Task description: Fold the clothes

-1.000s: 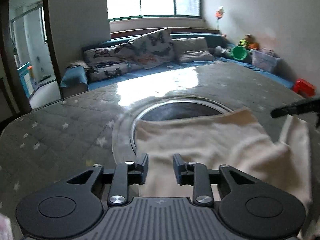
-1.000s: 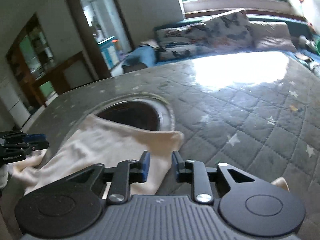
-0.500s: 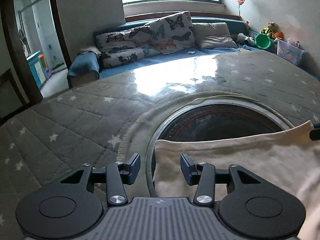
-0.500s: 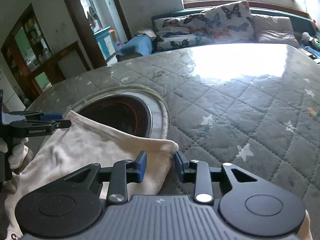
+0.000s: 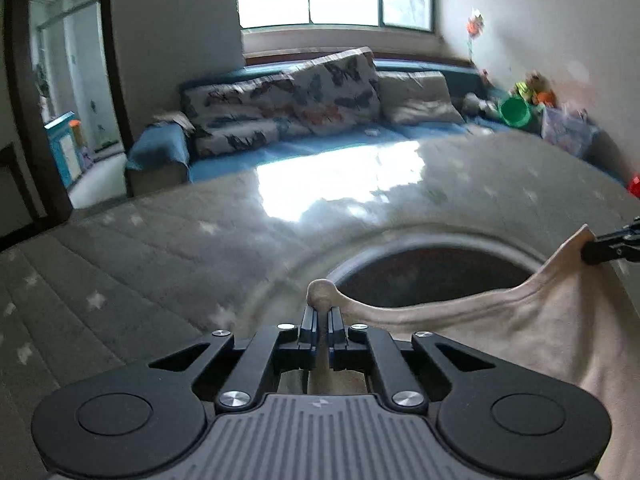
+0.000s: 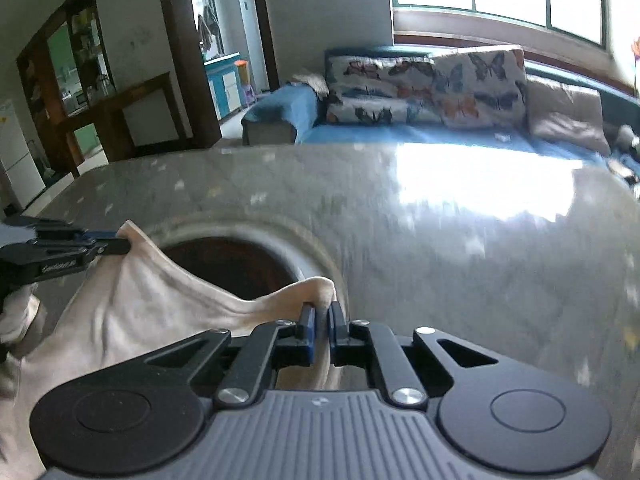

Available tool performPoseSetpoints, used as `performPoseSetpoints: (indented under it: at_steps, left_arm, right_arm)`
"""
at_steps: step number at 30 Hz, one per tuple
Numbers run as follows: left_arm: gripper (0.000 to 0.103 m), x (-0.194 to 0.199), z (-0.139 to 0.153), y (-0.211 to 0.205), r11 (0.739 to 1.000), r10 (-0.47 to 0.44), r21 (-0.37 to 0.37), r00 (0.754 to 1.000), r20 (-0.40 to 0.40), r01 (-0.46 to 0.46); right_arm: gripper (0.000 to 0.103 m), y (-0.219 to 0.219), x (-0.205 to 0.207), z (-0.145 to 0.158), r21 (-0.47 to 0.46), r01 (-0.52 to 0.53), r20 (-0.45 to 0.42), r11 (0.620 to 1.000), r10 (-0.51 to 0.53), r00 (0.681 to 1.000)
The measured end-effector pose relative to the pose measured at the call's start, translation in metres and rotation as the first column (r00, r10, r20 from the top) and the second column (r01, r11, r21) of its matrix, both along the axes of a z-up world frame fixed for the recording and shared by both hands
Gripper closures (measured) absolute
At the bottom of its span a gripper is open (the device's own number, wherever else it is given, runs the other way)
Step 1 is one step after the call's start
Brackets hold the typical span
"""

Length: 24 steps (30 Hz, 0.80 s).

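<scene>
A cream garment [image 5: 532, 332] hangs lifted above the grey quilted table [image 5: 120, 264]. My left gripper [image 5: 322, 312] is shut on one top corner of it; a cloth nub pokes out past the fingertips. My right gripper [image 6: 320, 312] is shut on the other top corner of the garment [image 6: 132, 304]. The top edge sags between the two grippers. The right gripper shows at the right edge of the left wrist view [image 5: 612, 242], and the left gripper at the left edge of the right wrist view [image 6: 60, 252]. The garment's lower part is out of view.
A round dark recess with a metal rim [image 5: 424, 272] sits in the table under the garment. A blue sofa with butterfly cushions [image 5: 288, 100] stands beyond the table, with toys and a green bucket [image 5: 516, 110] at its right. A doorway [image 6: 224, 68] opens at the back left.
Both grippers have closed on the garment's top corners and lifted it off the table. The cloth, flat before, now hangs and sags between them.
</scene>
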State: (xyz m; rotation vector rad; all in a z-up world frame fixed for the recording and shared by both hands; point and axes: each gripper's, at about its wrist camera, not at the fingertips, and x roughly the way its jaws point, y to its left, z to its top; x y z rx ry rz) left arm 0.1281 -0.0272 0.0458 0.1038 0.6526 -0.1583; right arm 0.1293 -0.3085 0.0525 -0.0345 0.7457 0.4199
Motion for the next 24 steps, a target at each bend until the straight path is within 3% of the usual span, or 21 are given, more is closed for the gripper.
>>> performPoseSetpoints:
  at_steps: [6,10,14,18,24]
  left_arm:
    - [0.098,0.026,0.007,0.02,0.995,0.101,-0.016,0.994,0.036,-0.101]
    - [0.095,0.044,-0.003,0.032,0.989,0.148,0.001,0.989,-0.001,-0.148]
    - [0.093,0.042,-0.007,0.04,0.988,0.152,0.007,0.988,-0.019,-0.152]
    - [0.093,0.021,0.004,0.034,0.99,0.131,0.041,0.991,0.026,-0.132]
    - [0.093,-0.049,0.025,-0.001,0.997,-0.059,0.057,0.996,0.067,0.055]
  right_arm:
    - [0.097,0.036,0.058,0.012,-0.03,-0.007,0.069,1.0,0.009,0.998]
    - [0.092,0.052,0.089,-0.002,-0.064,0.019,0.059,0.998,-0.015,0.998]
    - [0.09,0.047,0.078,-0.004,-0.075,-0.006,0.054,0.997,0.01,0.998]
    - [0.09,0.036,0.046,0.004,-0.077,-0.06,0.062,0.995,0.065,0.996]
    - [0.09,0.023,-0.034,0.012,-0.058,-0.192,0.056,0.98,0.195,0.979]
